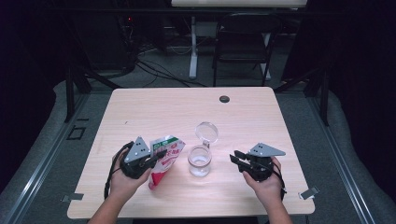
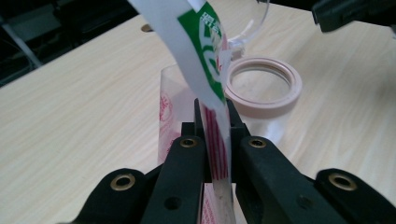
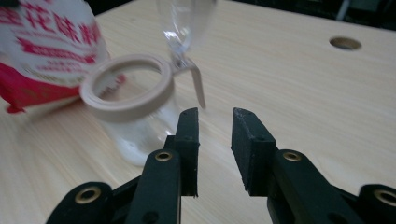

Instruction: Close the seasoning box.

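A light wood surface (image 1: 154, 107) with a dark grommet (image 1: 224, 99) stands on grey floor (image 1: 42, 154) in a dim room; a black folding chair (image 1: 243, 44) and tangled cables (image 1: 149, 63) sit beyond it.

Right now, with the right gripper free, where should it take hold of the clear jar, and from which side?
Grip the jar around its clear body just under the pink rim, coming in level from the right gripper's side. The hinged lid stands open at the far side and the pouch sits left, so that side is probably clearest.
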Available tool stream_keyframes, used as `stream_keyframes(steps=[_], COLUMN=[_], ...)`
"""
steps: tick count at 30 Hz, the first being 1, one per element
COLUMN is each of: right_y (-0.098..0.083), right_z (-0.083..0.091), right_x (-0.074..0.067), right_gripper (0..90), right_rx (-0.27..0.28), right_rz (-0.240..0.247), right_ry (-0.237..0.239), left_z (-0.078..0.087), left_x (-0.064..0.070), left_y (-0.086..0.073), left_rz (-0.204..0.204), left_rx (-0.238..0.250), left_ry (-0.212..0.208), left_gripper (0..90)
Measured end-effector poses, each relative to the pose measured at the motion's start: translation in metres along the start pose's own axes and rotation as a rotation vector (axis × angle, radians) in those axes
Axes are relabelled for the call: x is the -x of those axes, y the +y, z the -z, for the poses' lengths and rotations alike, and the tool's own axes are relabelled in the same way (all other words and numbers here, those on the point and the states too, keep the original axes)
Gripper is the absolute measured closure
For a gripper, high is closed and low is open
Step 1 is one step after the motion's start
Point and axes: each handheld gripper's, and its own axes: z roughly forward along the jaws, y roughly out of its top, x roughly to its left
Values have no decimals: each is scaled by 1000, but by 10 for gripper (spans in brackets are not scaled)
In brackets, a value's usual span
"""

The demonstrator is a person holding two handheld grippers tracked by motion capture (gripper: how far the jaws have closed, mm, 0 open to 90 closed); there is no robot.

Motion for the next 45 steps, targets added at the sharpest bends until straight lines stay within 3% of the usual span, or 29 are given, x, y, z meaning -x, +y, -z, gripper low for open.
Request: stream_keyframes(steps=[4, 8, 13, 17, 20, 23, 27, 33, 35, 38, 40, 43, 45], right_y=[18, 44, 69, 76, 73, 69, 70, 70, 70, 70, 71, 72, 72], right_z=[2, -1, -21, -39, -52, -65, -75, -85, -85, -84, -83, -83, -83], right_x=[-13, -34, -56, -71, -77, -81, -85, -90, -91, -92, -93, -94, -95], right_gripper=[711, 705, 682, 642, 618, 588, 568, 639, 675, 761, 815, 846, 854], right_rx=[28, 21, -24, -25, -21, -70, -71, -87, -92, -88, -84, -75, -72], right_rz=[45, 137, 226, 257, 250, 274, 279, 297, 312, 319, 326, 328, 329], right_ry=[70, 171, 265, 339, 385, 377, 392, 423, 416, 422, 423, 414, 411], left_z=[-4, -7, -10, -9, -9, -8, -8, -7, -7, -6, -7, -7, -8], left_x=[5, 11, 18, 19, 19, 22, 23, 28, 28, 27, 27, 28, 27], left_y=[-11, -15, -21, -25, -28, -30, -32, -34, -36, -40, -44, -53, -56], left_rz=[3, 27, 47, 74, 91, 89, 85, 75, 75, 106, 114, 112, 137], left_rx=[-27, 1, 14, 27, 38, 38, 41, 35, 23, 18, 9, 46, 27], left_ry=[-28, -55, -67, -74, -80, -72, -58, -34, -11, 16, 57, 125, 133], left_gripper=[892, 886, 866, 867, 865, 862, 860, 826, 759, 660, 580, 516, 458])
